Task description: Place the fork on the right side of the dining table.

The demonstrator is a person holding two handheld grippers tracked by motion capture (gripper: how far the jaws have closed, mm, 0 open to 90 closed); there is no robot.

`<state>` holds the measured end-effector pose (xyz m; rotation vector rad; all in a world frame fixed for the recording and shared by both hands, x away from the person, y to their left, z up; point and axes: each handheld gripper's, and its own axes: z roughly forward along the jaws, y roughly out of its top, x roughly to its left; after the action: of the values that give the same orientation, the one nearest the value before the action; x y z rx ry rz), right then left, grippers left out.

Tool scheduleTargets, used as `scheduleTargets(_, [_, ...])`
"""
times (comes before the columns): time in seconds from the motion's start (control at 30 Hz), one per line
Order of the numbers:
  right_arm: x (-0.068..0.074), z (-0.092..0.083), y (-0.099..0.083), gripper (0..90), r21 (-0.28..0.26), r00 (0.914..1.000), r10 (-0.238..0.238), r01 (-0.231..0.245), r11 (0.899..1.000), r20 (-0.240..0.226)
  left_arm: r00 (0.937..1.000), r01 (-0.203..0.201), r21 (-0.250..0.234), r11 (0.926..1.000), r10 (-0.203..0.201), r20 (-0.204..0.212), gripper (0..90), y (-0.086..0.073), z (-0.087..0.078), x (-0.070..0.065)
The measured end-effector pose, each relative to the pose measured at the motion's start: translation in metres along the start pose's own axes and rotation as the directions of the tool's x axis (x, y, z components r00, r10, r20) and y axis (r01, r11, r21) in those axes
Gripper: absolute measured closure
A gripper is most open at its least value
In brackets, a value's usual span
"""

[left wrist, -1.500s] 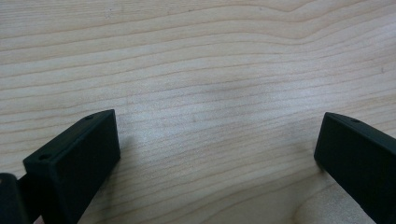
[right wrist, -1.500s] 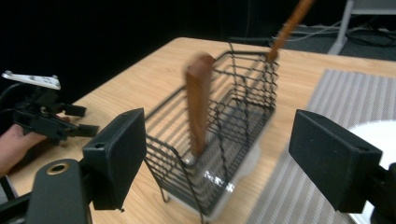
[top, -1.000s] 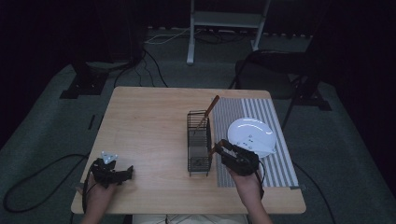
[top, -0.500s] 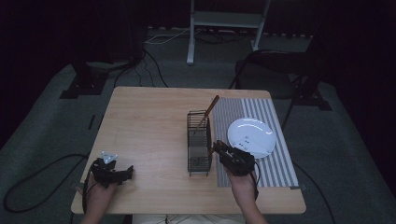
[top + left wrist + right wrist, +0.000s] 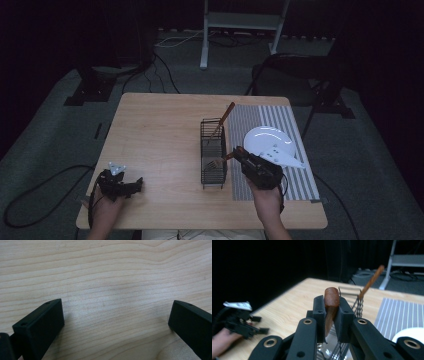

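The right tongs point(image 5: 329, 308) have just closed and squeeze the brown handle of a fork point(image 5: 331, 302), whose metal end hangs over the wire basket point(image 5: 213, 160). The left tongs point(image 5: 116, 322) gape wide over the bare bench point(image 5: 105, 270).

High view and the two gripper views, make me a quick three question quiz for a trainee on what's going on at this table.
1. True or false: the right gripper is shut on a brown wooden handle.
2. What lies between the left gripper's jaws?
A. a fork
B. bare table
C. a plate
3. Fill in: the white plate rests on a striped ____, to the right of the wire basket.

Key:
1. True; the jaws clamp the handle from both sides, and its fork end hangs in the basket.
2. B; the jaws stand wide apart over bare wood.
3. mat.
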<state>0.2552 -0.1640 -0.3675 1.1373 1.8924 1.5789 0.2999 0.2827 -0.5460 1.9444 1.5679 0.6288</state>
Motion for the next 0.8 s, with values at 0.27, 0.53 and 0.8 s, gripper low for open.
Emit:
scheduleTargets(0.27, [-0.006, -0.040, 0.023, 80.7, -0.127, 0.9990, -0.007, 0.013, 0.992, 0.045, 1.0000, 0.001, 0.000, 1.0000, -0.001, -0.001, 0.0, 0.000, 0.000, 0.000])
scheduleTargets(0.53, [-0.031, -0.068, 0.024, 80.7, -0.160, 0.9876, 0.023, 0.002, 0.987, 0.155, 1.0000, 0.002, -0.001, 1.0000, -0.002, -0.001, 0.0, 0.000, 0.000, 0.000])
scheduleTargets(0.8, [-0.064, -0.065, -0.018, 80.6, -0.081, 0.9729, 0.121, -0.106, 0.991, 0.197, 1.0000, 0.003, -0.002, 1.0000, -0.003, -0.001, 0.0, 0.000, 0.000, 0.000])
